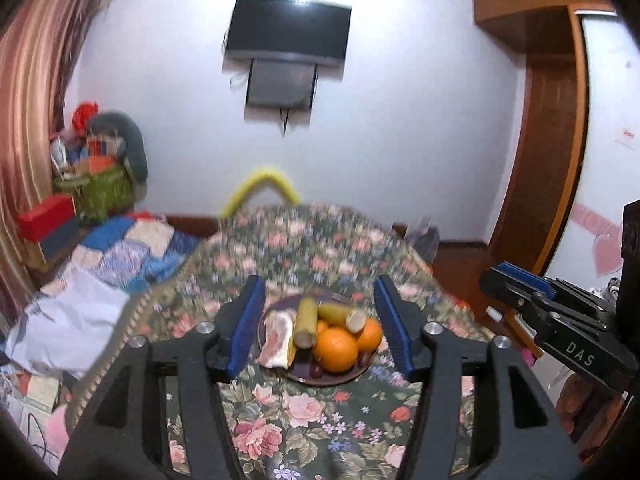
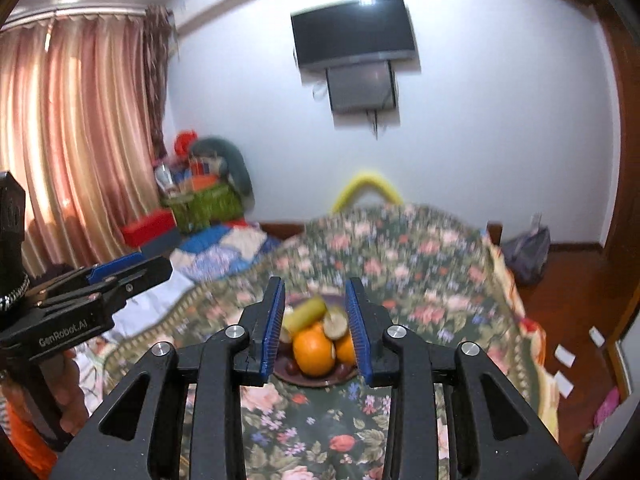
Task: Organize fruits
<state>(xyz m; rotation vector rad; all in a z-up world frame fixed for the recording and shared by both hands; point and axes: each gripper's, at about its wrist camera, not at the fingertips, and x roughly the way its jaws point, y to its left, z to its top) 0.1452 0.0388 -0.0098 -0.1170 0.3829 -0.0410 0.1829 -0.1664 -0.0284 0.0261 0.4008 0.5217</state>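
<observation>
Two grippers are hovering over the bed, neither holding anything. Left gripper (image 1: 320,324): fingers (image 1: 245,330) standing wide apart, framing the whole plate (image 1: 320,380) between them in its own view. Right gripper (image 2: 316,330): fingers (image 2: 271,326) parted more narrowly, also empty, framing only the front orange (image 2: 313,347). In the left view the right gripper is showing side-on at the right edge.

Fruit is sitting piled on the dark plate, ahead of and below both pairs of fingers, not touching them. Front orange (image 1: 335,350) is lying nearest, a second orange (image 1: 370,334) just beside it on the right. Two yellow-green banana-like pieces (image 1: 306,320) are leaning across the back. A pale pink slab (image 1: 278,340), possibly meat, is lying along the left rim. Small dark fruits (image 1: 317,370) are tucked at the front edge.

Progress: everything visible is resting together on the plate, on the floral bedspread (image 1: 304,432). That fits fruit gathered onto the plate, or a heap waiting to be sorted off it; no second container is in view, so I am not settling which.

Motion blur is softening the background.
</observation>
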